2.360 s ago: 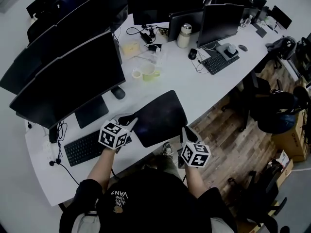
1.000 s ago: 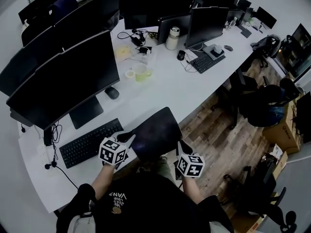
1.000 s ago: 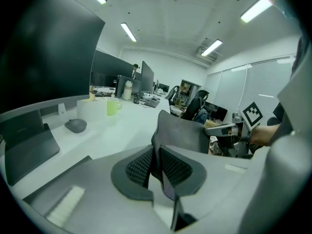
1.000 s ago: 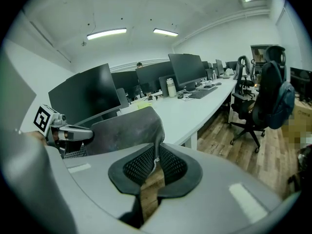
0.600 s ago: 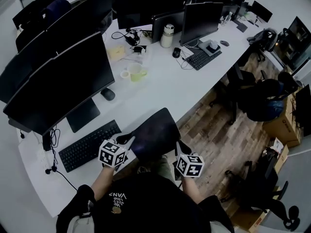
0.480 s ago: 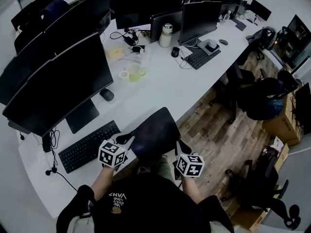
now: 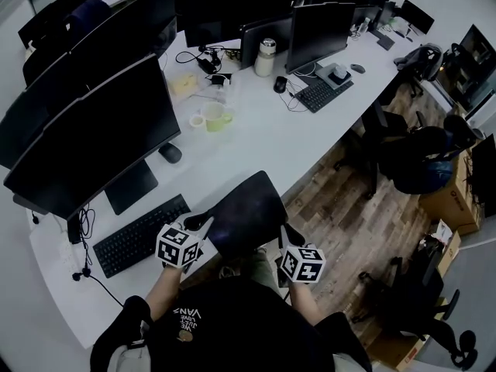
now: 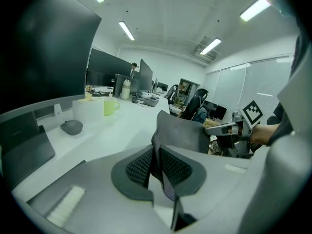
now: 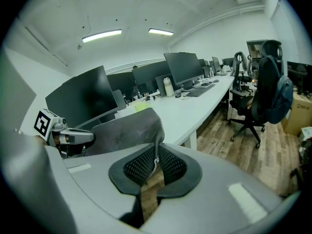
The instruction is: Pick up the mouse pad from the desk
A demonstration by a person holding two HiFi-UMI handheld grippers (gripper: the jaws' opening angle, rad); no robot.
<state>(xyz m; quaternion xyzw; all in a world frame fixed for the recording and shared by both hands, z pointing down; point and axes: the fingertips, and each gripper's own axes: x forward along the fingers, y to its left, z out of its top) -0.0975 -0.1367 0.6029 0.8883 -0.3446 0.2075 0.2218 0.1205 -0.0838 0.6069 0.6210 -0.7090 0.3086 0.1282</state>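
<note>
A person at a long white desk (image 7: 263, 142) holds a dark mouse pad (image 7: 246, 208) by 2 opposite edges, 1 gripper on each. The pickup looks essentially done. The pad appears raised off the desk top, stretched between the 2 grippers above the desk's near edge and bowing a little (whether its far edge brushes the surface cannot be told). What seems left is only to carry it clear.

The left gripper (image 8: 157, 169) has its jaws pressed nearly together, pinching the pad's left edge. The right gripper (image 9: 155, 165) pinches the right edge the same way. Both point forward and somewhat downward, side by side close to the person's body, with a keyboard (image 7: 139, 235) just to the left.
</note>
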